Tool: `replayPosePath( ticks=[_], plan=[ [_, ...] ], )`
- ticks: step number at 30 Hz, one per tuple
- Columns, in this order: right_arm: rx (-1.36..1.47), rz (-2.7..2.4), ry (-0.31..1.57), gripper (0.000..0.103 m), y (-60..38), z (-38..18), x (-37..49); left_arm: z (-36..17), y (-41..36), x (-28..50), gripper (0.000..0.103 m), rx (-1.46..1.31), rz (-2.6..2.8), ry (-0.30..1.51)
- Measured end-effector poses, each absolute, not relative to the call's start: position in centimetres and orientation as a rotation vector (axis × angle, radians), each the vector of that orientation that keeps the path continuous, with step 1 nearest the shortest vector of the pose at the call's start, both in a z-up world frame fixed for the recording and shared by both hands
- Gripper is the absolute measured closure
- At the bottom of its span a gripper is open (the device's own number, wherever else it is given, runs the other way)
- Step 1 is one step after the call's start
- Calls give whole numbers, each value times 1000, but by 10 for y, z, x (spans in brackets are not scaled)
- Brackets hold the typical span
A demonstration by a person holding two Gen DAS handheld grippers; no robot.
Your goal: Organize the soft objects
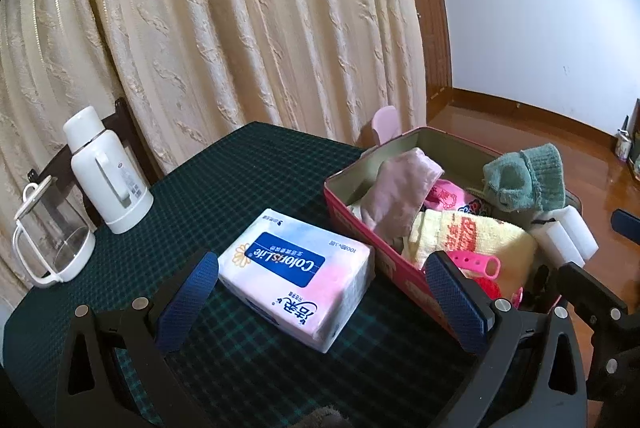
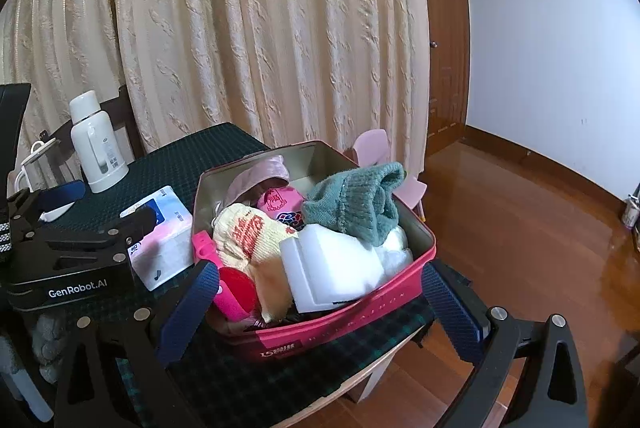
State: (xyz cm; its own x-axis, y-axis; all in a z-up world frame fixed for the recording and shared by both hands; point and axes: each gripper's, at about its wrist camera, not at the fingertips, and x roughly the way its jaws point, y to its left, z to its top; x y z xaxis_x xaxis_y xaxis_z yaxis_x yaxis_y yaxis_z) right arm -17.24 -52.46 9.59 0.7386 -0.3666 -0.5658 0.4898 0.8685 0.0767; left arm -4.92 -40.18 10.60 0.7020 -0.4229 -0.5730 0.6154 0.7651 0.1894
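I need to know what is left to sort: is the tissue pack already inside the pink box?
No, the tissue pack lies on the green checked tablecloth beside the pink box, not in it.

- The left wrist view looks forward and slightly down over the dark green checked tablecloth (image 1: pixel 248 180), from close above its near edge, toward the cream pleated curtain (image 1: pixel 240 20).
- The pastel plastic-wrapped tissue pack (image 1: pixel 296 276) lies just ahead; the pink rectangular tin box (image 1: pixel 360 224) sits right of centre.
- The right wrist view stands further right, close over the same box (image 2: pixel 344 324), facing the same curtain (image 2: pixel 260 28).
- Both share the box, pack (image 2: pixel 164 240), white plastic kettle (image 1: pixel 106 172) (image 2: pixel 98 148) and brown wooden door (image 2: pixel 444 36).
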Motion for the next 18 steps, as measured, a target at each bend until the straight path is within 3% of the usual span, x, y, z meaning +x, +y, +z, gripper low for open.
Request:
replayPosePath(
  ticks=[18],
  plan=[
    [243, -478, 578, 0, -530, 94, -174, 98, -409, -53, 0, 417, -625, 552]
  ],
)
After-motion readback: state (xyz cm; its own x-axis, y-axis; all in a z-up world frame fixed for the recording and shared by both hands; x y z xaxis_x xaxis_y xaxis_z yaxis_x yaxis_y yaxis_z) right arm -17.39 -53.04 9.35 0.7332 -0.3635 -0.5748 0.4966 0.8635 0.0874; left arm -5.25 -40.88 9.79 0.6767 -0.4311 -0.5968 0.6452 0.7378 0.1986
